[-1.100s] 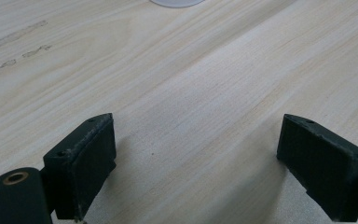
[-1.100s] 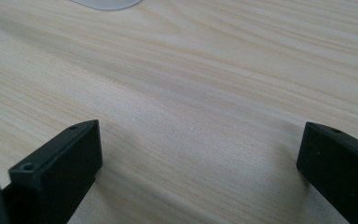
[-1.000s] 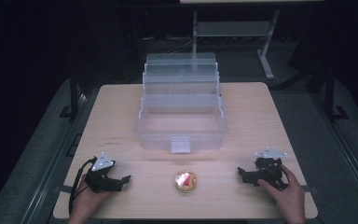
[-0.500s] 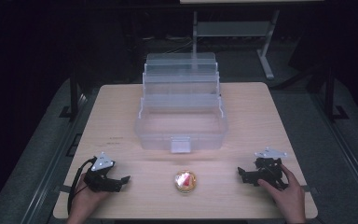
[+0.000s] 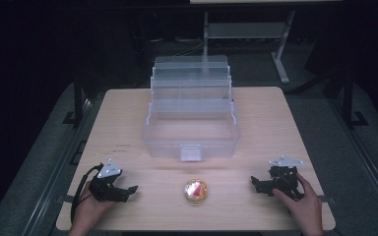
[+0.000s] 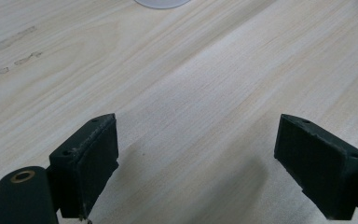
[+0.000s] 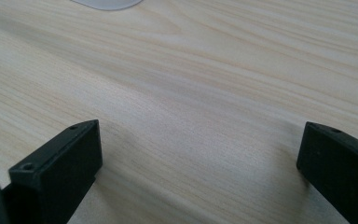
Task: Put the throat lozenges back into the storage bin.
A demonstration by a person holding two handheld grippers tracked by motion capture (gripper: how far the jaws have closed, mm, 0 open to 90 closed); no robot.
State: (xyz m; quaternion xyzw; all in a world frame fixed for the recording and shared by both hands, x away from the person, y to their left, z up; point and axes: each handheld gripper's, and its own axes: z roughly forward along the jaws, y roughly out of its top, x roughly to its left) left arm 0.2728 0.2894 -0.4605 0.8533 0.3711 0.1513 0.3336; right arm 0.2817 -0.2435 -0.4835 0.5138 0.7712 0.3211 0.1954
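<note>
The small round red-and-yellow object (image 5: pixel 195 191) on the pale wooden worktop (image 5: pixel 275 123) may roll away if either wide-open, empty tongs nudge it off-centre.

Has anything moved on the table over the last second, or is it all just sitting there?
Nothing has visibly changed. The left gripper and the right gripper rest on the table in the same spots, jaws open and holding nothing. The small round container lies between them as before, and the clear tiered box stands open behind it.
</note>
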